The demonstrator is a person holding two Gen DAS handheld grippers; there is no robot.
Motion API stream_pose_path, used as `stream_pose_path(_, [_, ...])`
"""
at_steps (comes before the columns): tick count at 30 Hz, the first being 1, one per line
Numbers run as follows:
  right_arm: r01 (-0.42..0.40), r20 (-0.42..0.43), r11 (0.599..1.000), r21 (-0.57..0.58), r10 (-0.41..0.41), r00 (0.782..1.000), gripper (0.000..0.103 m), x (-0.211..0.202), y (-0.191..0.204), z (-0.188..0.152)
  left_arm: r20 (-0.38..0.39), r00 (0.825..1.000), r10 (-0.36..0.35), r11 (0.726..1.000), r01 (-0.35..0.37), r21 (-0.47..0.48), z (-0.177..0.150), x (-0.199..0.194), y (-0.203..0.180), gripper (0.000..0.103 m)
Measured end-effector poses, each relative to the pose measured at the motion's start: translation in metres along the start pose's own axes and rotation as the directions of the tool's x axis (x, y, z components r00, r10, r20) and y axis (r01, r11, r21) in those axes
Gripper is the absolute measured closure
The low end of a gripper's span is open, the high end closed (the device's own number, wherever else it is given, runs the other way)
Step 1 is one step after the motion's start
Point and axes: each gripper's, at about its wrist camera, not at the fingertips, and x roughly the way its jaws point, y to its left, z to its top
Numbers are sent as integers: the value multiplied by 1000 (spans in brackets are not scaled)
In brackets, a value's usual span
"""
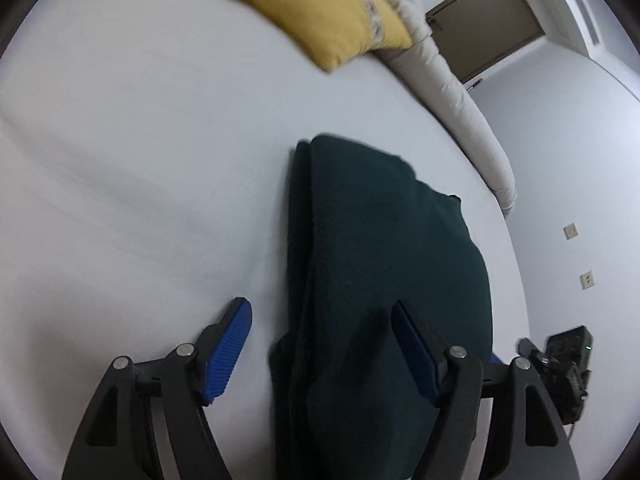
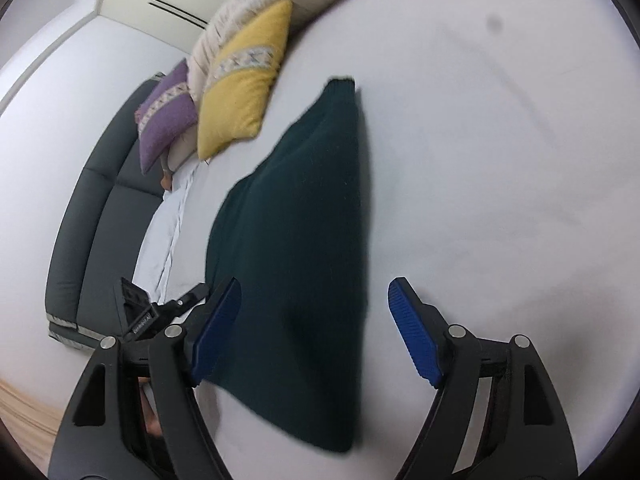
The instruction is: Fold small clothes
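Note:
A dark green knitted garment (image 1: 380, 264) lies folded in a long strip on the white bed sheet (image 1: 140, 160). My left gripper (image 1: 322, 316) is open and empty, its blue pads straddling the near end of the garment just above it. In the right wrist view the same garment (image 2: 296, 232) stretches away from my right gripper (image 2: 316, 300), which is open and empty over its near part. The other gripper's body (image 2: 140, 312) shows at the left there.
A yellow cushion (image 1: 320, 8) lies at the far side of the bed, with a purple cushion (image 2: 168, 116) and a cream fluffy blanket (image 2: 248, 4) beside it. A dark grey headboard (image 2: 92, 208) runs along the left. A door (image 1: 488, 20) stands beyond the bed.

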Motion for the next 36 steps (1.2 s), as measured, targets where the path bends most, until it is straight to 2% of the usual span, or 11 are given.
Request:
stream_pose_path(3, [4,-72,999,34,-2,997,28,37,-9,16,-11,1000,1,1000,-1,15,2,6,-4,29])
stream_pose_path(6, [-24,-79,999,25,26,997,34,58,-3,29,-38,999,17,999,-15,50,6,12,-11,32])
stream_pose_path(8, [-19,-97,1000,23,21,995,39,73,3,35,-68,997,34,995,-28,95,8,17,-17,44])
stream_pose_path(11, [-3,-96,1000,-10,2,995,47,89,11,39,-120,993,-4,997,13,74,14,22,-13,59])
stream_pose_path(13, [5,-90,1000,-11,-6,996,52,91,11,39,-143,990,-22,997,32,66,16,25,-13,65])
stream_pose_path(17, [47,-65,998,-33,-49,997,59,91,21,43,-129,992,8,994,6,112,11,23,-25,74])
stream_pose_path(20, [84,-37,995,-60,-86,996,63,81,33,41,-105,994,30,991,-16,132,6,14,-35,78])
stream_pose_path(22, [132,-8,983,-126,-134,991,64,68,49,33,-87,995,40,987,-27,155,1,3,-45,78])
stream_pose_path(27, [266,64,921,-285,-258,964,65,27,90,0,-55,998,28,971,-15,237,-30,-33,-83,79])
stream_pose_path(32, [328,140,867,-375,-297,945,65,-26,116,-43,-38,999,16,953,-4,304,-83,-72,-115,79])
stream_pose_path(36, [319,166,865,-388,-275,947,65,-69,119,-82,-23,1000,4,944,4,330,-126,-97,-128,79])
